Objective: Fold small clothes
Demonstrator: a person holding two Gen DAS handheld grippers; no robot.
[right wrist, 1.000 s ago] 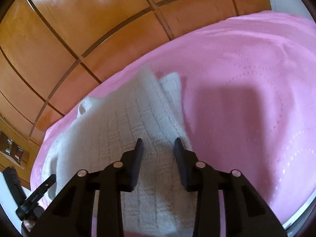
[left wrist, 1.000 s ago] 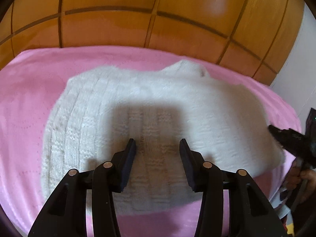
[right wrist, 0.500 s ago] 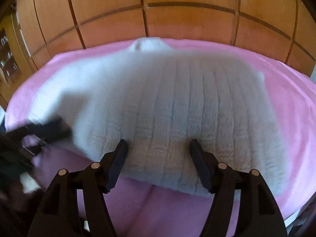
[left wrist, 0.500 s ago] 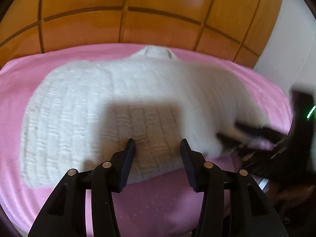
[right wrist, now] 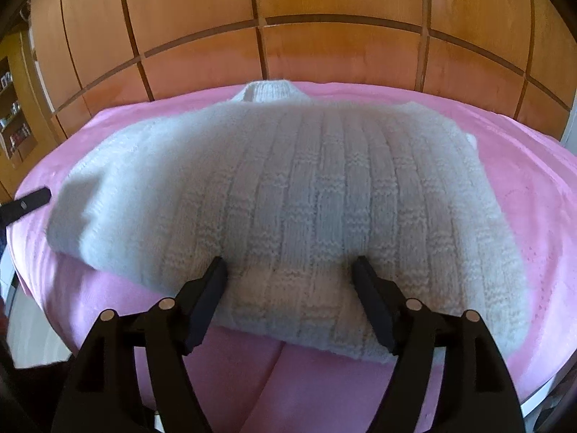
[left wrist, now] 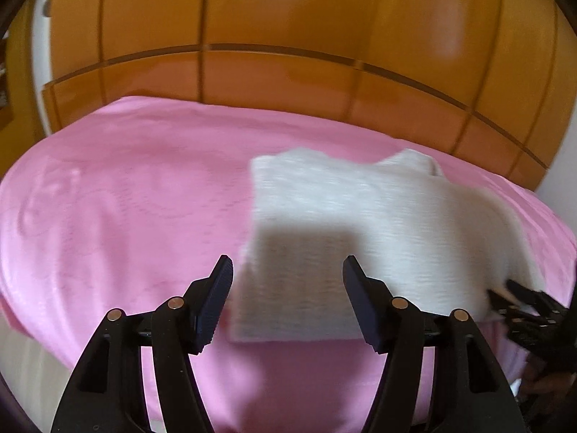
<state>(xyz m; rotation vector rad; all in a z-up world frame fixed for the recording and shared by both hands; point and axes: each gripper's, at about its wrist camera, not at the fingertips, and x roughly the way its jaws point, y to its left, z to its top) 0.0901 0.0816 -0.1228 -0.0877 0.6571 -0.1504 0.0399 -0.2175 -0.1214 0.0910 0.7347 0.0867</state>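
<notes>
A white knitted sweater lies folded on the pink bedspread, its collar toward the wooden headboard. In the left wrist view the sweater sits right of centre. My left gripper is open and empty, above the sweater's near left corner. My right gripper is open and empty, its fingers just over the sweater's near hem. The right gripper's fingertips show at the sweater's right edge in the left wrist view. A left gripper finger shows at the far left of the right wrist view.
A wooden panelled headboard runs behind the bed. The bedspread stretches wide to the left of the sweater. The bed's near edge drops off just below both grippers. Shelves stand at the far left.
Both grippers have opened wider and pulled back toward the near edge. The left gripper has swung left, so the sweater now sits to its right. The sweater lies flat.
</notes>
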